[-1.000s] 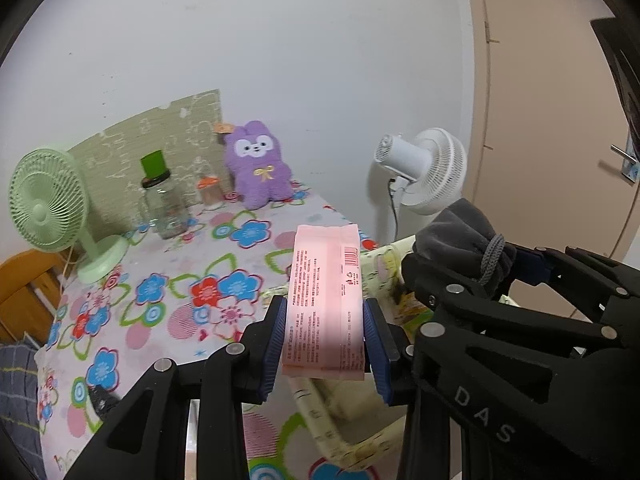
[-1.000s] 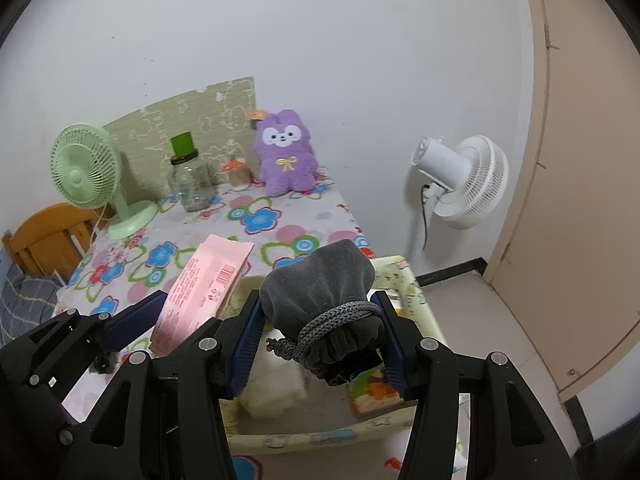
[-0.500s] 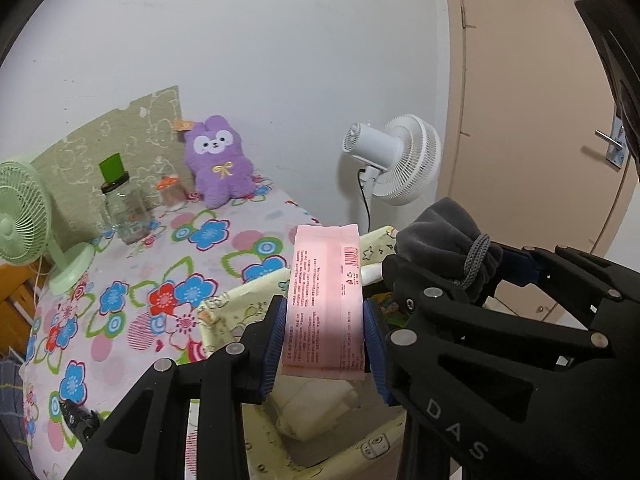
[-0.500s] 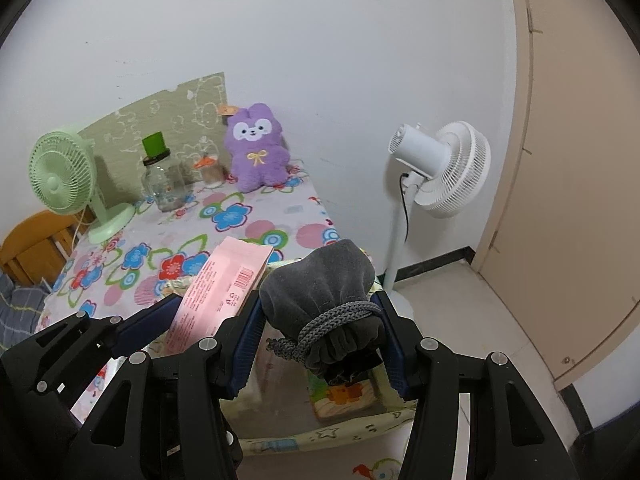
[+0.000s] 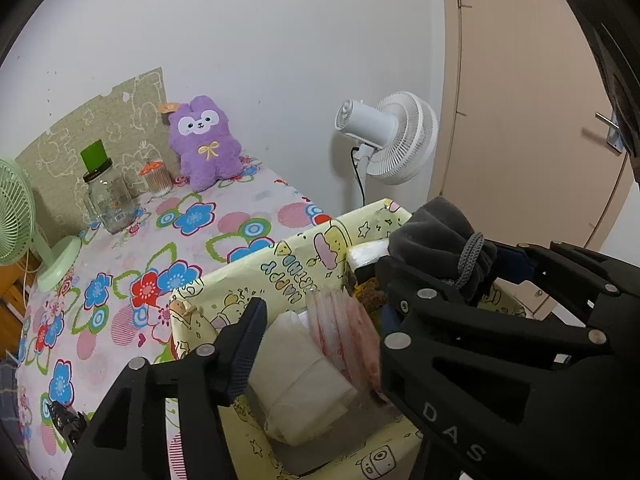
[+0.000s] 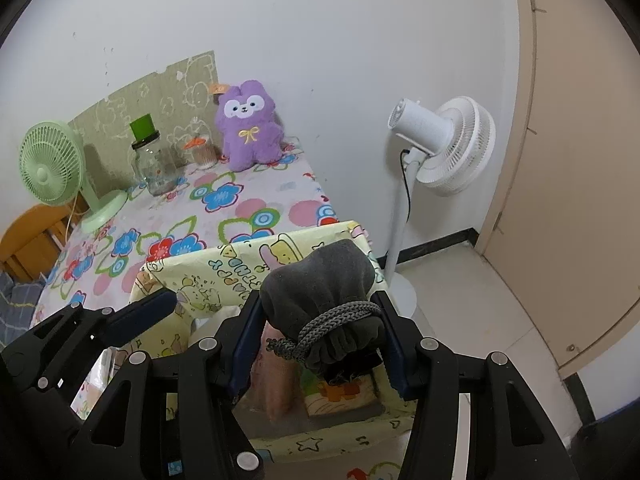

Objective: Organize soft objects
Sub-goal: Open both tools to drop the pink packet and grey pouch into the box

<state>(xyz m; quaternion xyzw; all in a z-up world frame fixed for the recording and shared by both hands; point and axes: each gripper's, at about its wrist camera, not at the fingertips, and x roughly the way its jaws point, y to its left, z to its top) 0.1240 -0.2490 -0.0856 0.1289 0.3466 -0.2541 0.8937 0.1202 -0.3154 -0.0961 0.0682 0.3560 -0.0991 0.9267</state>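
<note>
My left gripper (image 5: 316,344) is open and empty above a yellow cartoon-print box (image 5: 304,252). A pink tissue pack (image 5: 344,336) lies blurred inside the box, beside a white soft pack (image 5: 304,384). My right gripper (image 6: 320,340) is shut on a grey drawstring pouch (image 6: 320,284) and holds it above the same box (image 6: 192,276). The pouch also shows in the left wrist view (image 5: 436,236), to the right of my left gripper. A purple plush toy (image 6: 248,124) sits against the wall at the back of the table.
The floral tablecloth (image 5: 132,264) covers the table left of the box. A glass jar with a green lid (image 5: 104,196), a small orange-lidded jar (image 5: 156,178) and a green desk fan (image 6: 56,164) stand at the back. A white standing fan (image 6: 444,144) and a door are right.
My left gripper has opened and let go of the pink tissue pack, which has dropped into the box. Both grippers have moved right over the box. The right gripper still holds the pouch.
</note>
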